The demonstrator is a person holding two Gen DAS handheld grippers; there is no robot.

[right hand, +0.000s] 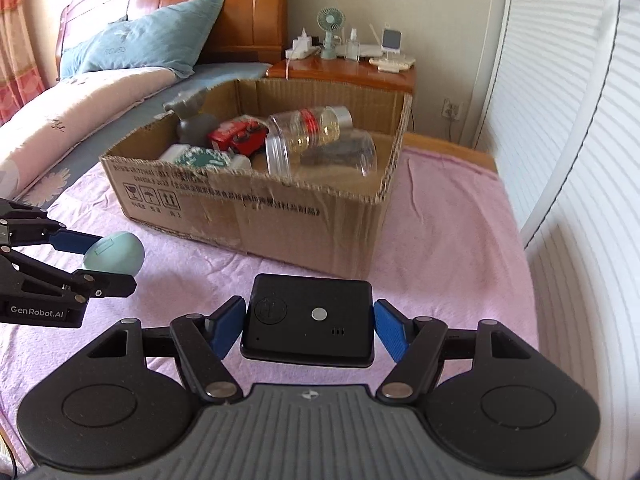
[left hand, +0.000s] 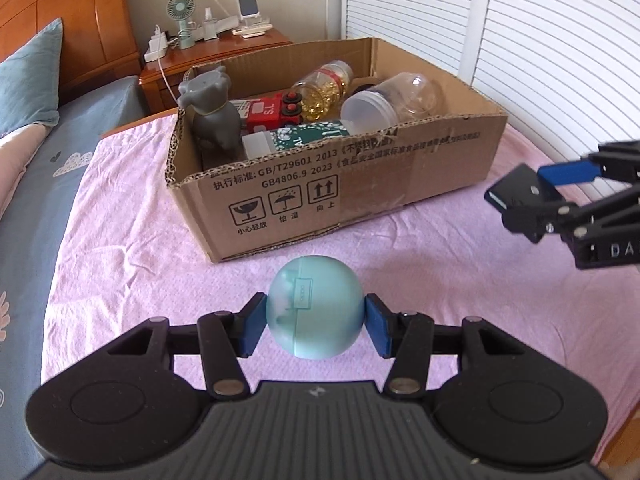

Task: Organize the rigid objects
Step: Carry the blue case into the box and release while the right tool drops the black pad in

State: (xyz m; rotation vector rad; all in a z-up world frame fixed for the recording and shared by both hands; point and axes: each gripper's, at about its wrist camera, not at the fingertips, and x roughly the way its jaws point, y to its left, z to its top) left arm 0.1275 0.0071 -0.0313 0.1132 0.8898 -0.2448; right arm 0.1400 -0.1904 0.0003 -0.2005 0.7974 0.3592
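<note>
My left gripper (left hand: 315,326) is shut on a pale teal egg-shaped case (left hand: 315,306), lifted just above the pink sheet in front of the cardboard box (left hand: 360,196). The same teal case (right hand: 116,251) shows at the left of the right wrist view, between the left gripper's (right hand: 102,258) blue pads. My right gripper (right hand: 308,330) is shut on a flat black box-like device (right hand: 308,318), held over the sheet near the box's (right hand: 280,220) front wall. From the left wrist view the right gripper (left hand: 532,196) holds that black device (left hand: 516,190) at the right edge.
The box holds a grey animal figure (left hand: 212,116), a red toy vehicle (left hand: 272,112), a jar of yellow capsules (left hand: 324,86), a clear jar (left hand: 392,102) and a green-white tube (left hand: 304,138). Behind it stands a wooden nightstand (left hand: 224,54) with a small fan. White slatted doors (left hand: 540,40) line the right.
</note>
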